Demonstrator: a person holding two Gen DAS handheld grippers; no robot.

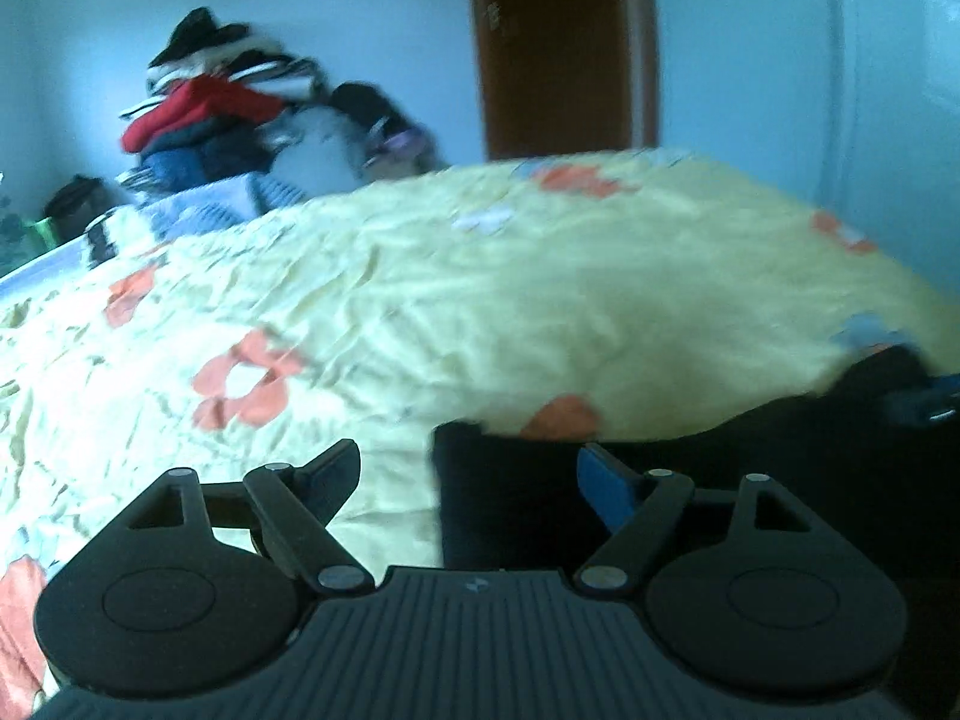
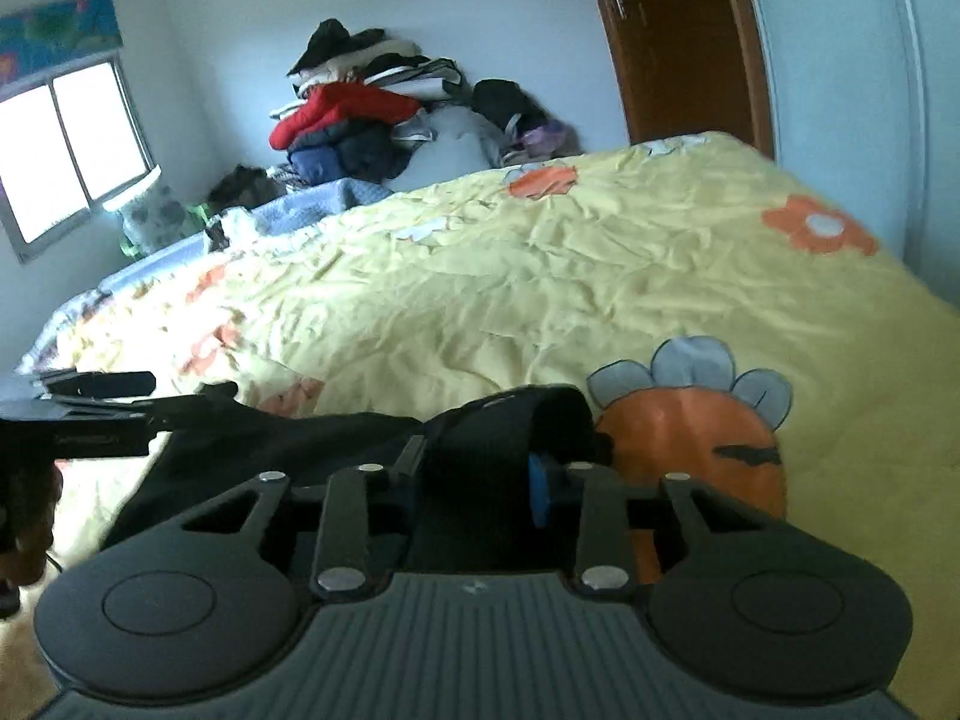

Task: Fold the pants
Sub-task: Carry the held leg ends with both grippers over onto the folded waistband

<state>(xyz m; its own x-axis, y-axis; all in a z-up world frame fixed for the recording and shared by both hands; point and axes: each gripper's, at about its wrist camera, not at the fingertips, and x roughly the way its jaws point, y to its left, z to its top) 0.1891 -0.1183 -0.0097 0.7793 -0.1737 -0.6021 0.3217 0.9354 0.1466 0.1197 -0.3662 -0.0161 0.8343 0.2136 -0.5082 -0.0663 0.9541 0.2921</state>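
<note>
Black pants (image 2: 336, 450): lying on the near part of the yellow flowered bedspread (image 2: 540, 276), spread sideways between the two grippers. Left gripper (image 1: 474, 474): fingers wide apart, nothing between them; the pants' edge lies ahead, on the side of its blue-padded finger (image 1: 606, 486), and whether that finger touches the cloth cannot be told through the blur. Right gripper (image 2: 474, 468): fingers drawn in around a raised bunch of the pants' cloth, beside the orange flower print (image 2: 696, 444) on the bedspread. Pile of clothes (image 2: 360, 108): at the bedspread's far edge, against the wall. Brown door (image 2: 678, 42): beyond the bedspread's far corner. Window (image 2: 66, 150): beyond the bedspread's other side.
</note>
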